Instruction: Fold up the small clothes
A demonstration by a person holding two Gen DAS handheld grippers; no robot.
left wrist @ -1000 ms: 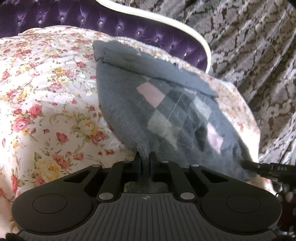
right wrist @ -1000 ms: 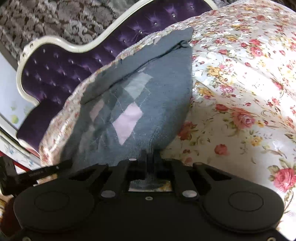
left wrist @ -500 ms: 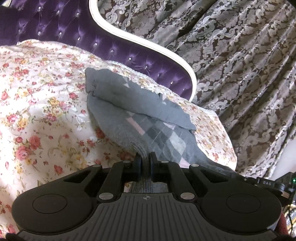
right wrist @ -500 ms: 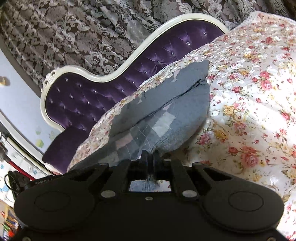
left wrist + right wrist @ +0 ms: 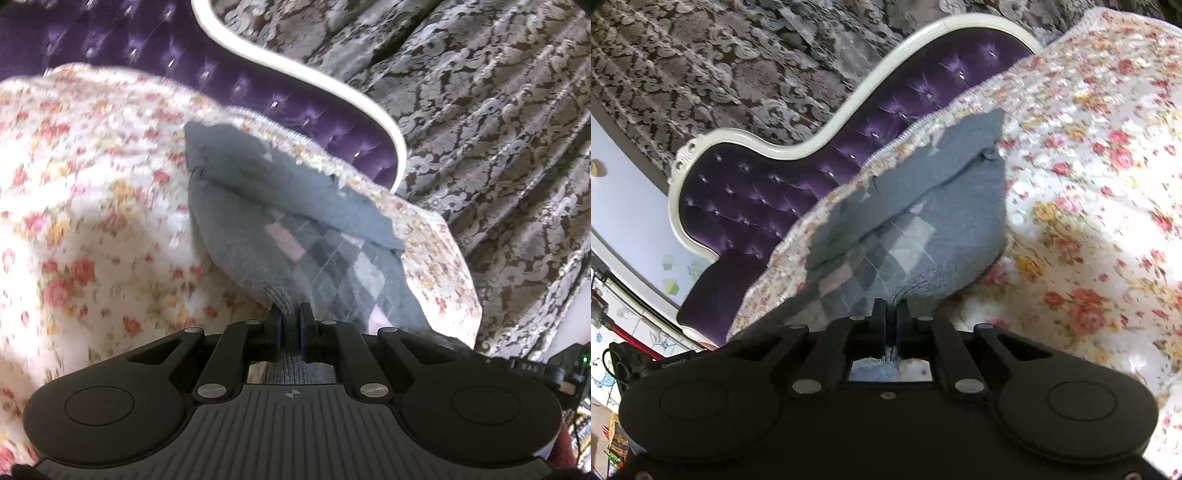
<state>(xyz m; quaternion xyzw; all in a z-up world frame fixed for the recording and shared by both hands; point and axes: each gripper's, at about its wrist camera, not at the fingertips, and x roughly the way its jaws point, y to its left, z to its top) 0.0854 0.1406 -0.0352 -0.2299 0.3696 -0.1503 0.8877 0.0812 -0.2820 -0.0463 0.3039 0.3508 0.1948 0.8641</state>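
Found no readable text, label, brand or number in either view. Noticed only a small crosshair mark (image 5: 291, 394) moulded on the left gripper's body, and faint pale lettering on a black device at the right view's left edge, too blurred to read.

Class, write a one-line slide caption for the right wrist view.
Right gripper pinches the grey argyle sweater's hem above a floral bedspread.

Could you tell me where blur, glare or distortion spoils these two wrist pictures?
Left wrist view: motion blur smears the floral bedspread, while the left gripper stays sharp on the grey sweater. Right wrist view: glare washes out the bedspread at right; fisheye curves the headboard; the right gripper is dark.
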